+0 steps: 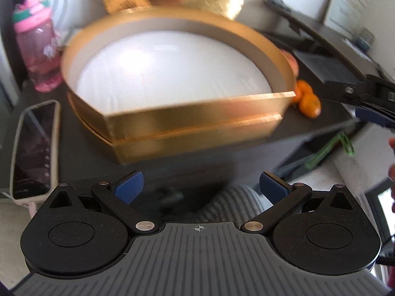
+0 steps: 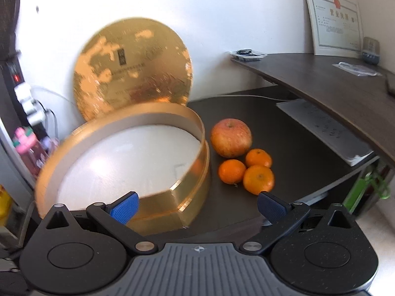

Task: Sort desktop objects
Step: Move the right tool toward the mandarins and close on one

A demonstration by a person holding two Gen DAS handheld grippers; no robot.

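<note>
A gold box (image 1: 195,120) with a white lining stands lidless on the dark desk, straight ahead of my left gripper (image 1: 201,188), which is open and holds nothing. In the right wrist view the same gold box (image 2: 192,197) sits left of centre, with its round gold lid (image 2: 133,71) leaning on the wall behind. An apple (image 2: 230,137) and three tangerines (image 2: 258,178) lie to the box's right. My right gripper (image 2: 197,207) is open and empty, near the desk's front edge. The left wrist view shows the tangerines (image 1: 308,102) and the right gripper (image 1: 370,98) at the right edge.
A phone (image 1: 34,148) lies left of the box, with a pink bottle (image 1: 39,49) behind it. A raised dark shelf (image 2: 333,83) carries a framed certificate (image 2: 335,19) and small items. A paper stack (image 2: 325,128) lies under the shelf. Green clips (image 2: 367,187) hang at the right.
</note>
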